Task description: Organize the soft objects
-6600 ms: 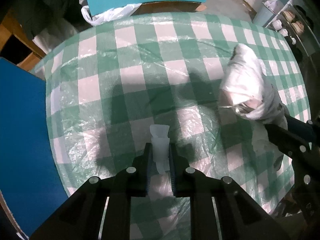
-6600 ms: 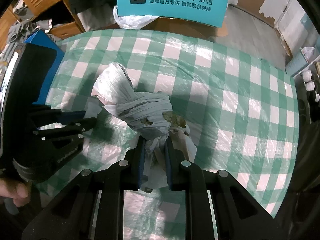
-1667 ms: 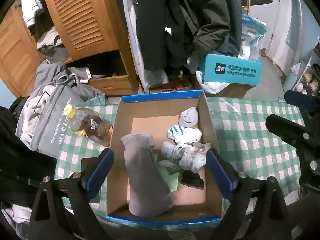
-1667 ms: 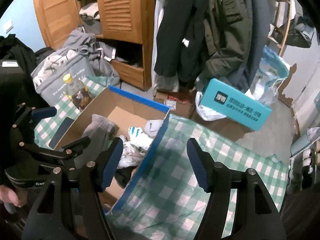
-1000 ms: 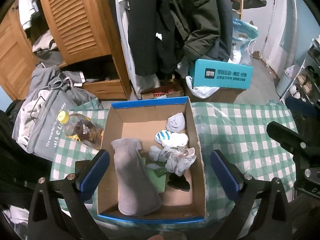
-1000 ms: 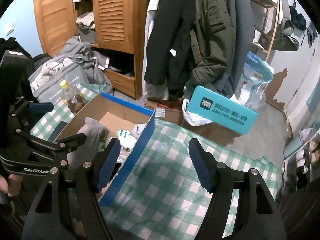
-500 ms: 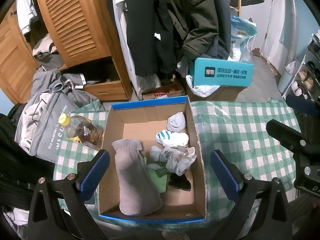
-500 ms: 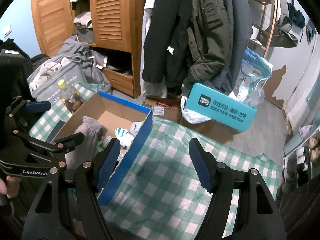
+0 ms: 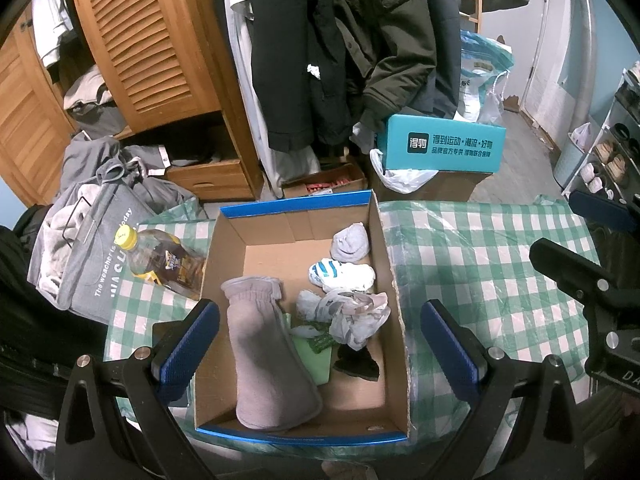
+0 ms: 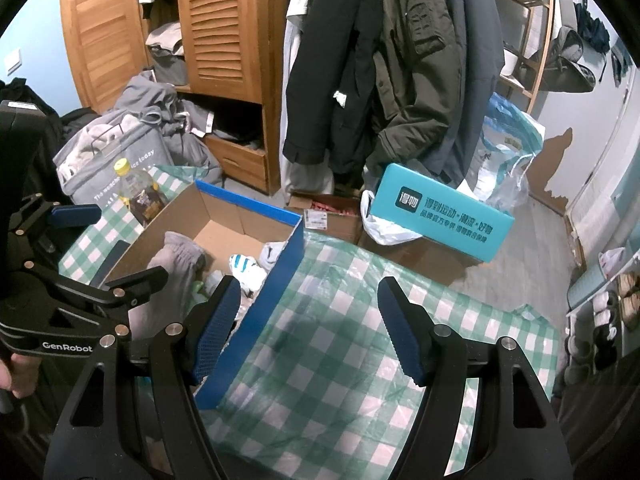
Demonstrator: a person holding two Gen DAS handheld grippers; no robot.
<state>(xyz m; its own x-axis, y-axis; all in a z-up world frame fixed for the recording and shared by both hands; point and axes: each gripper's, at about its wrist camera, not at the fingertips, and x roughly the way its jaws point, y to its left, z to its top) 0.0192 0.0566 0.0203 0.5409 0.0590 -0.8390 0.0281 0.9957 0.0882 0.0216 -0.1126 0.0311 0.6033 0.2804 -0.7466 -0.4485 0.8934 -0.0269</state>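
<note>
Hovering above the cardboard box, the left tool is spread wide with nothing between its blue pads, one pad over the box's left wall and the other just outside its right wall. Seen from this wrist, the soft things all lie inside the box, straight ahead of and below the tool. The grey sock is the largest, its long axis running from the cuff at mid-box toward the near wall, roughly in line with the way the tool points. To its right sit a crumpled white bundle, a white-and-blue sock, a small grey sock farther back, and a dark piece nearer. A bottle lies on the checked cloth of the bench just beside the box's left wall.

From the right wrist, the right tool is likewise spread and empty, and it hangs over bare checked bench; I see no soft thing left out on that cloth. The box lies to its left, blue wall toward it, with the grey sock partly hidden behind the left tool, which stands between. A hand shows at the left edge.

My judgement: the left tool is plainly the nearer to the box's contents, and with everything already gathered there, the sorting looks close to finished.
</note>
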